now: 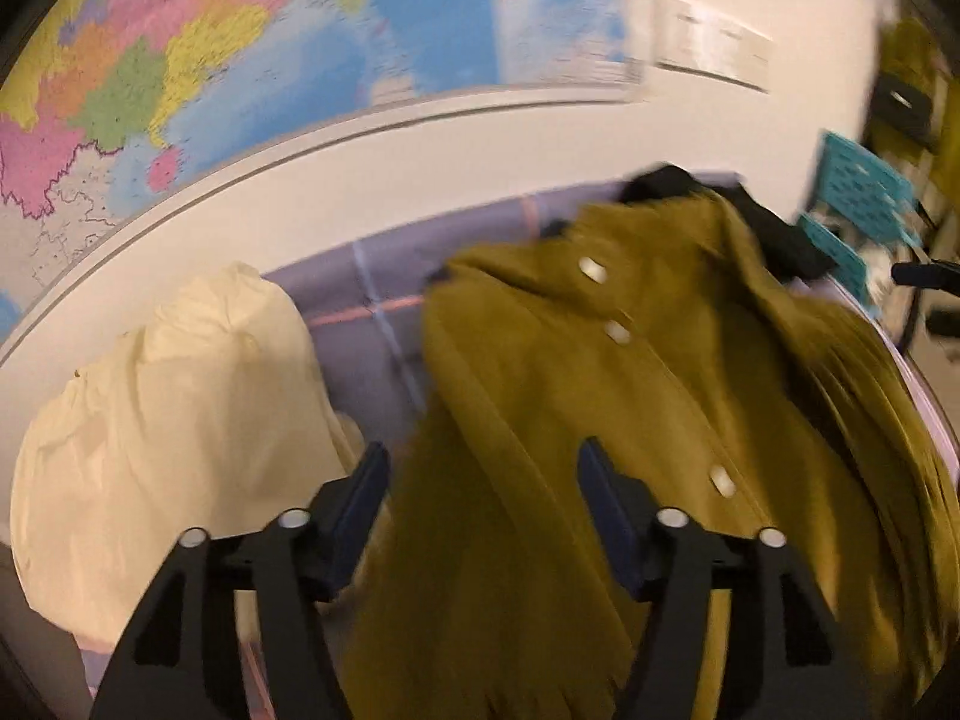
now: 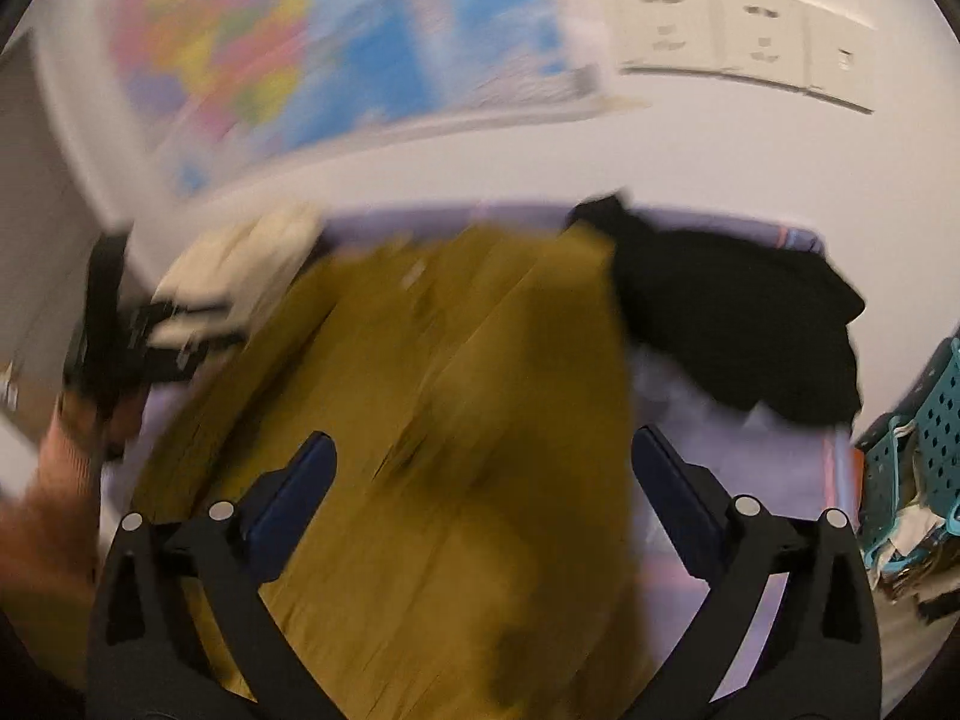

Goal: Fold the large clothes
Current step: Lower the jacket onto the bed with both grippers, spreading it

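An olive-green buttoned garment [image 1: 600,420] lies spread on a lilac checked sheet [image 1: 372,300]. It also fills the middle of the right wrist view [image 2: 456,420], blurred by motion. My left gripper [image 1: 483,468] is open, its fingers astride the garment's left part, just above it. My right gripper [image 2: 483,462] is open wide over the garment's right part. I cannot tell whether either touches the cloth. The left gripper also shows at the far left of the right wrist view [image 2: 114,348], held by a hand.
A cream garment [image 1: 168,408] is bunched at the left on the sheet. A black garment [image 2: 738,324] lies at the back right. A teal perforated basket [image 2: 924,438] stands right of the sheet. A coloured map [image 1: 180,60] and wall sockets [image 2: 738,36] are behind.
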A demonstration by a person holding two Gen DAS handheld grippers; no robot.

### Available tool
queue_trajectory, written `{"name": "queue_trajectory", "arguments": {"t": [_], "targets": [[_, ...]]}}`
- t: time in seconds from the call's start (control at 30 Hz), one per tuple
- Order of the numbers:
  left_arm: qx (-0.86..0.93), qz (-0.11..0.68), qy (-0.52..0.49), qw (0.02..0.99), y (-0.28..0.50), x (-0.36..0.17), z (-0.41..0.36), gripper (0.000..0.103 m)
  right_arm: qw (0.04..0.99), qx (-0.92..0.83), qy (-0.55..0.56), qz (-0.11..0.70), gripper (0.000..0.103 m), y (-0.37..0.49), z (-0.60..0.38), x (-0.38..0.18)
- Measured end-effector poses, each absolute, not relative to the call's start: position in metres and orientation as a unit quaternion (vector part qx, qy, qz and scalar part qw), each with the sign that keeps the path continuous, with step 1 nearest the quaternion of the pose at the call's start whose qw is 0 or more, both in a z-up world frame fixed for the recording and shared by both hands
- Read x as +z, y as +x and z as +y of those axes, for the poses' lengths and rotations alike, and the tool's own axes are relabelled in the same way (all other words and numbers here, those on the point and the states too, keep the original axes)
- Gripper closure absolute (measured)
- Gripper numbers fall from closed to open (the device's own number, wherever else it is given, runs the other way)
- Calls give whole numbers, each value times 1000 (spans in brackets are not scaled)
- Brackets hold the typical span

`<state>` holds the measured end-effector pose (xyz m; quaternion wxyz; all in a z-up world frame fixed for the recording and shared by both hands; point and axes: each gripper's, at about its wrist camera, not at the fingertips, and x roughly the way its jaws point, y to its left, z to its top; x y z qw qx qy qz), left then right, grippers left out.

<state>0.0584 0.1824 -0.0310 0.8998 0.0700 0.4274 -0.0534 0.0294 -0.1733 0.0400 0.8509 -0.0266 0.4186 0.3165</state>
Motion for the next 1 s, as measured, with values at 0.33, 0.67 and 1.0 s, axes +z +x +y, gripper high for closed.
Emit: {"name": "queue_trajectory", "arguments": {"t": [0.33, 0.67, 1.0], "targets": [[-100, 481, 129, 861, -9, -75, 142, 45, 812, 340, -115, 460, 73, -58, -134, -8], [17, 398, 41, 916, 16, 18, 243, 97, 908, 222, 35, 353, 94, 10, -285, 119], [198, 433, 131, 870, 41, -30, 295, 63, 875, 110, 81, 464, 30, 71, -329, 5]]}}
